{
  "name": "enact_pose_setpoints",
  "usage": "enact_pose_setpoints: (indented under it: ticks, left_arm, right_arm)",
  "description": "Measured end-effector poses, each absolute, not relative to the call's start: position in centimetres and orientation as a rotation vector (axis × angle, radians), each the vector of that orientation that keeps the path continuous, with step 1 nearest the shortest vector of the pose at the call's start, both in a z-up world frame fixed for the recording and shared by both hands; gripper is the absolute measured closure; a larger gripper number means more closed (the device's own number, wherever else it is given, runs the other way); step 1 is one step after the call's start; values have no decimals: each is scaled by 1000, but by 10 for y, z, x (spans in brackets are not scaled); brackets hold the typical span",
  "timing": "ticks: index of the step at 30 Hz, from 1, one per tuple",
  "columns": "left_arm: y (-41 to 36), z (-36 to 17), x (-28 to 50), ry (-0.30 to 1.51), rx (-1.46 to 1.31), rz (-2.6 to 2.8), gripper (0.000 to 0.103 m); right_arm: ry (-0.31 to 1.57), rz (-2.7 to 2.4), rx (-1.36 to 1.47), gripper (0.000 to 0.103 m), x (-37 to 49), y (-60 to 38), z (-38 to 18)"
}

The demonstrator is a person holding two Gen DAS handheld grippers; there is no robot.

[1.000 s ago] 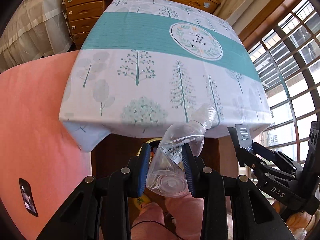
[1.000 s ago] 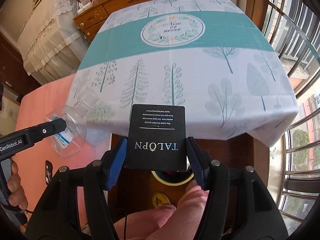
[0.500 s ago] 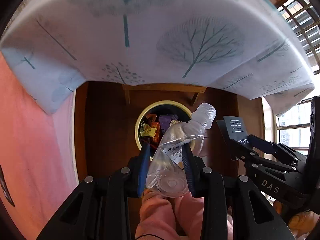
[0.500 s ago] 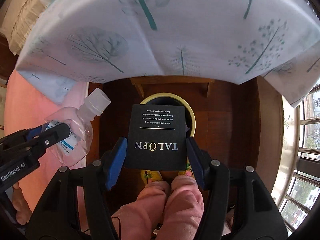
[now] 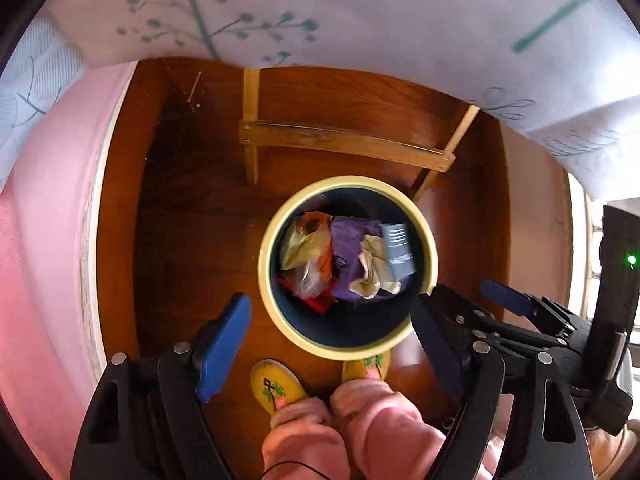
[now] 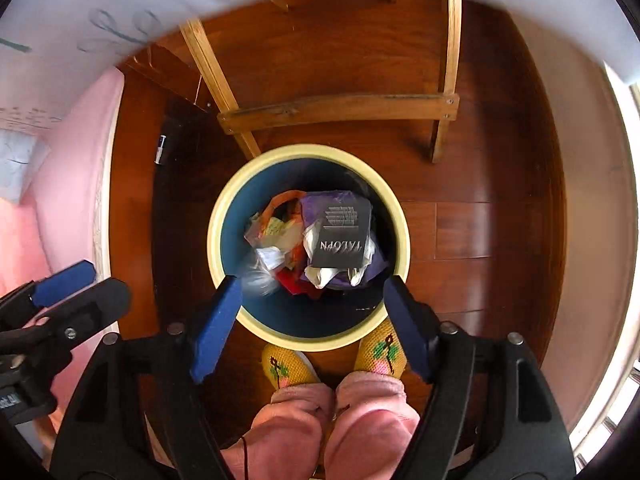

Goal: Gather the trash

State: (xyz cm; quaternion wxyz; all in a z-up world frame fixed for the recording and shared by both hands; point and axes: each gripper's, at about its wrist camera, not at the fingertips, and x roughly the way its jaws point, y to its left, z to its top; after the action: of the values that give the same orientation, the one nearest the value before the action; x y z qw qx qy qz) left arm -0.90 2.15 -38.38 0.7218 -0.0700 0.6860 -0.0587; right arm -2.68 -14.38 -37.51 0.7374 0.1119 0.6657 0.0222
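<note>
Below both my tongs stands the yellow-rimmed bin (image 6: 309, 245), both pairs spreading wider with nothing gripped.

My left tongs (image 5: 342, 344) point almost straight down, their blue pads far apart and opening, and only the bin's near rim shows in the gap; my right tongs (image 6: 310, 316) do the same just beside them, their pads either side of that rim without touching it. Ahead of my right tongs, down in the bin, the black TALOPN card (image 6: 341, 232) lies on crumpled wrappers (image 6: 280, 236), and a blurred clear bottle (image 6: 258, 278) shows close to their left pad. Behind the tongs are my yellow slippers (image 6: 286, 368) on the wooden floor (image 6: 480, 184), and beyond the bin the desk's cloth (image 5: 400, 12) hangs over its legs.
</note>
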Motion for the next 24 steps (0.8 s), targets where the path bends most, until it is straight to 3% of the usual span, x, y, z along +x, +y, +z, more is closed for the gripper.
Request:
enact_pose_setpoints:
  ticks: [10,24]
  left_arm:
    - [25,-361,-11,1453,-126,-111,19]
    - [27,-263,0,1349,-124,-79,19]
  right_arm:
    - [1415,68,261,32,-24,-151,-367]
    - [1296,77,261,32,-18,-145,-271]
